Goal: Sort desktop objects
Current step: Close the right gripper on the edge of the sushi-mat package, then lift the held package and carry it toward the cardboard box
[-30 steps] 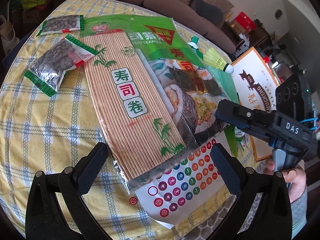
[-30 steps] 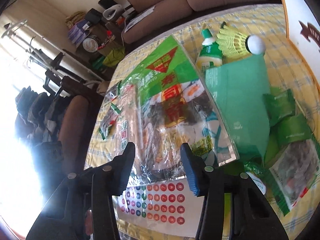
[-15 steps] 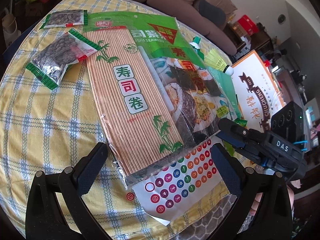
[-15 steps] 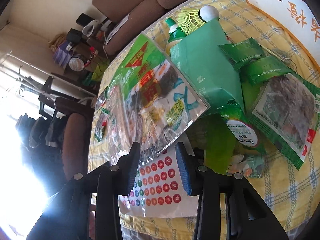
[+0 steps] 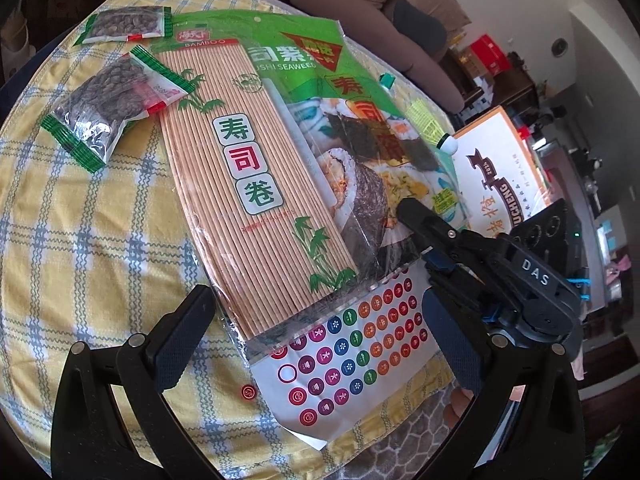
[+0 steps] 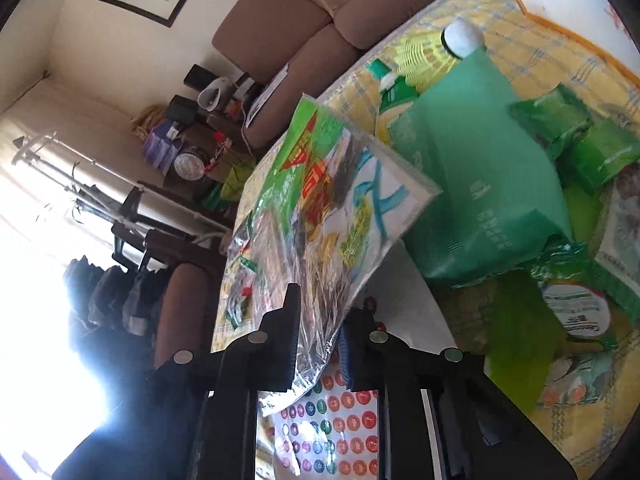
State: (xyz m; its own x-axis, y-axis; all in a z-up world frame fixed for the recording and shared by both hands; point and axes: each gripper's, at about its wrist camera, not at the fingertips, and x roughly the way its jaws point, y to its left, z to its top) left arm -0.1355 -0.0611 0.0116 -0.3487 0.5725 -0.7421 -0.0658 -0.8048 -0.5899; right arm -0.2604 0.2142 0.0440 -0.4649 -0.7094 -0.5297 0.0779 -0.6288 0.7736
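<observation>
Table [image 5: 80, 208]: bare checked cloth at left | sushi kit bag [image 5: 256, 168]: overlaps sticker sheet [image 5: 352, 344], corner lifted since earlier | right gripper [image 6: 318, 340]: closing on bag corner, apparently touching | left gripper [image 5: 316, 336]: wide, empty.

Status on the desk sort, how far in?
Early. Nothing looks sorted: seed packets, green pouches and shuttlecock lie mixed on the table. In hand: right claw is closing on the sushi kit bag's corner. Left claw is open, idle. Everything is left, including the sticker sheet.
</observation>
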